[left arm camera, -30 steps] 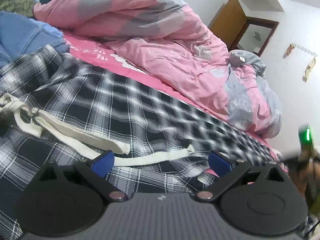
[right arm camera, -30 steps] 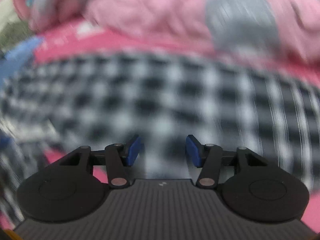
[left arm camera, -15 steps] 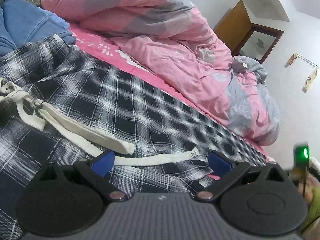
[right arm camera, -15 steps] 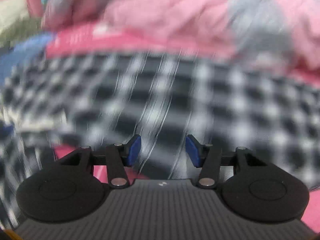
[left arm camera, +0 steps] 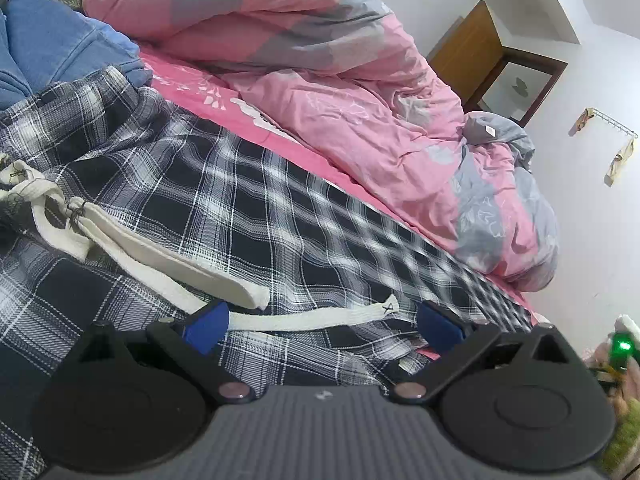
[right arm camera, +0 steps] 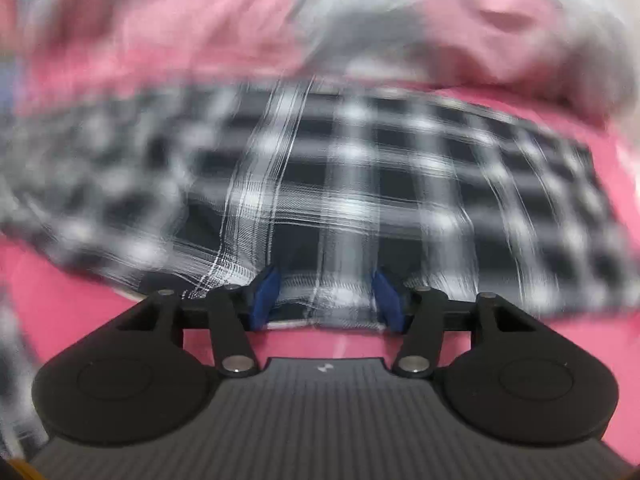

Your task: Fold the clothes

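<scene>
One pink bed sheet [left arm camera: 256, 114] carries one pink-and-grey duvet [left arm camera: 340, 80] bunched at the far side and one pair of plaid trousers [left arm camera: 240, 208] spread flat across the near part. One blue garment [left arm camera: 52, 48] sits far left. Folding looks barely started: trousers lie full length, two white drawstrings [left arm camera: 312, 314] loose. Left gripper [left arm camera: 320, 322] is spread wide over the waistband, grasping nothing. Right gripper [right arm camera: 326, 296] is opening, hem edge between the pads, unpinched; view blurred.
</scene>
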Available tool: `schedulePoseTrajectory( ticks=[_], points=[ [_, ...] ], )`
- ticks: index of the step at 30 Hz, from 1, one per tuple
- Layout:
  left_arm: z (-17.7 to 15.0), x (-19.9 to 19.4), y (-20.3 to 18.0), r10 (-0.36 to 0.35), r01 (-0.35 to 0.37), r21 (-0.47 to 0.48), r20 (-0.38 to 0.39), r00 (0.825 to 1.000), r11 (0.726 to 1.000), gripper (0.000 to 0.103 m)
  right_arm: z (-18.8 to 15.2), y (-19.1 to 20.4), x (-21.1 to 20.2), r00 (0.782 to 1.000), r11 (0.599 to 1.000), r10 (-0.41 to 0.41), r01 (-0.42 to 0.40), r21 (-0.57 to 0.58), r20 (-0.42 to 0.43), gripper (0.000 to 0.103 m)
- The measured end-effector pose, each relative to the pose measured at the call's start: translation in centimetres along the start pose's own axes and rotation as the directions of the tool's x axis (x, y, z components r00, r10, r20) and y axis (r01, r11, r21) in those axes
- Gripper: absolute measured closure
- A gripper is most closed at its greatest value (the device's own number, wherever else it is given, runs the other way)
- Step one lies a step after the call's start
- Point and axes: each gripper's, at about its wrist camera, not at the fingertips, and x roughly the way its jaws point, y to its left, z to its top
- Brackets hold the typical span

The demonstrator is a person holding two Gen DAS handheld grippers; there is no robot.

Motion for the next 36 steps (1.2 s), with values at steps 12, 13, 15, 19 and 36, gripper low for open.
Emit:
schedulePoseTrajectory(
  ticks=[12, 13, 15, 19, 36],
  points=[
    [0.0, 0.2, -0.2, -0.005, 0.005, 0.001, 0.001, 1.000, 1.000, 0.002, 0.1, -11.8, -1.6, 0.983, 0.961, -0.182, 0.169, 0.220, 0.037, 0.041],
    [0.0, 0.2, -0.1, -0.007, 0.007, 0.000, 0.002, 1.000, 1.000, 0.002, -0.5, -13.0, -1.4, 0.981, 0.949, -0.193, 0.182, 0.257, 0.018, 0.041],
    [0.0, 0.1, -0.1, -0.001, 0.001, 0.003, 0.004, 1.000, 1.000, 0.002, -1.8, -12.6, -4.1, 0.971, 0.927, -0.237, 0.230, 0.297, -0.012, 0.040],
    [-0.1, -0.1, -0.3, 0.022, -0.023, 0.020, 0.017, 1.000, 1.000, 0.002, -4.2, -8.7, -12.5, 0.984, 0.940, -0.162, 0.129, 0.317, 0.078, 0.040],
    [-9.0, -15.5, -7.5, 0.199, -0.203, 0.057, 0.065, 0.978, 0.978, 0.002, -13.7, 4.4, -32.0, 0.866, 0.964, 0.160, -0.241, 0.115, 0.473, 0.014]
  ],
)
